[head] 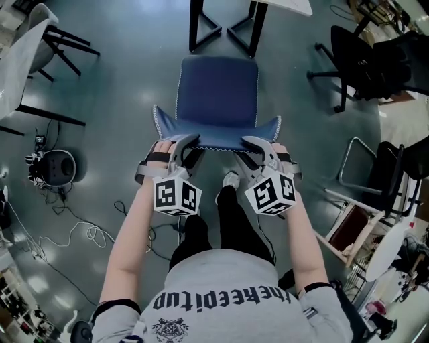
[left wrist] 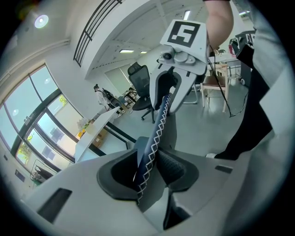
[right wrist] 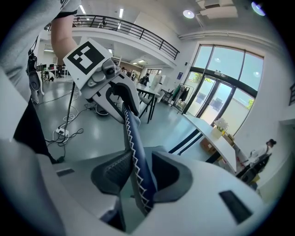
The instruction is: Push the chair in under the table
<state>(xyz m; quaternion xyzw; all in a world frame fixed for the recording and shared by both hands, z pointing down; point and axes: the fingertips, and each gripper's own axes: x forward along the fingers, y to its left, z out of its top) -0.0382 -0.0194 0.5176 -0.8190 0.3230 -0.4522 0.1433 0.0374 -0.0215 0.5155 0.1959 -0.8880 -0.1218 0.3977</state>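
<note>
The blue padded chair (head: 218,90) stands straight ahead of the person, its seat pointing at the black-legged white table (head: 288,5) and its front edge just short of the table's legs. The left gripper (head: 186,143) and right gripper (head: 253,146) each pinch its white-stitched backrest rim (head: 214,137) — equally near. Grey floor (head: 134,80) lies open either side — I judge a straight forward push.
</note>
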